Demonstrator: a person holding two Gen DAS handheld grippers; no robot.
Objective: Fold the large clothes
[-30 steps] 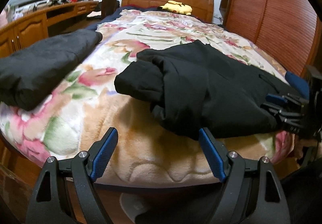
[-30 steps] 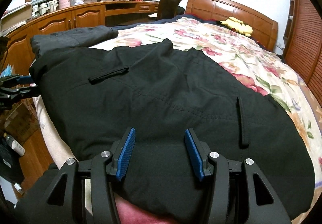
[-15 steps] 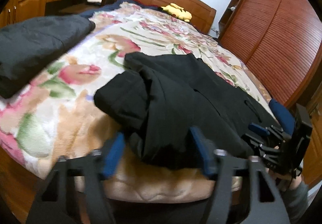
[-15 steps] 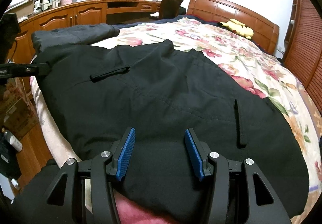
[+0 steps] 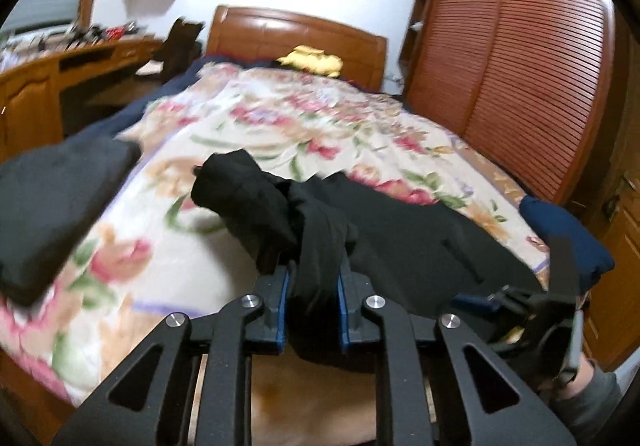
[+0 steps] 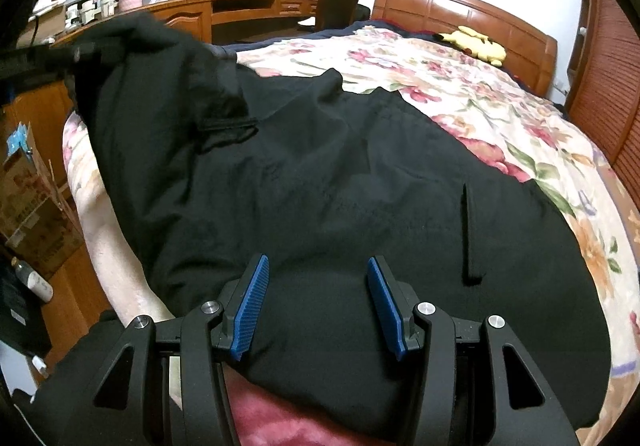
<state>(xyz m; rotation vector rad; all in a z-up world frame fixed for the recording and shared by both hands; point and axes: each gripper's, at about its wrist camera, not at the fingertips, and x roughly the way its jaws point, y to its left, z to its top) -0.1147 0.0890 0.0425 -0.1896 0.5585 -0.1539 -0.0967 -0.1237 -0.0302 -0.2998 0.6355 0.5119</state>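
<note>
A large black garment [image 5: 400, 238] lies spread over the near end of the flowered bed [image 5: 280, 125]. My left gripper [image 5: 312, 306] is closing, and its blue pads press on a bunched corner of the garment, which it holds raised off the bed. In the right wrist view that lifted corner hangs from the left gripper [image 6: 80, 53] at the upper left, and the black garment [image 6: 320, 165] fills the middle. My right gripper [image 6: 318, 302] stands open over the near hem, with fabric lying between its fingers. The left wrist view shows the right gripper [image 5: 520, 302] at the garment's right end.
A folded dark grey garment [image 5: 52, 197] sits on the bed's left side. A yellow plush toy [image 5: 316, 59] rests by the headboard. Red slatted wardrobe doors [image 5: 520, 65] line the right. A wooden desk [image 6: 240, 5] and cardboard boxes [image 6: 28, 205] stand on the left.
My left gripper moved in on the garment's left corner, closed on it and lifted it off the bed. The right gripper has stayed in place, just as wide.
</note>
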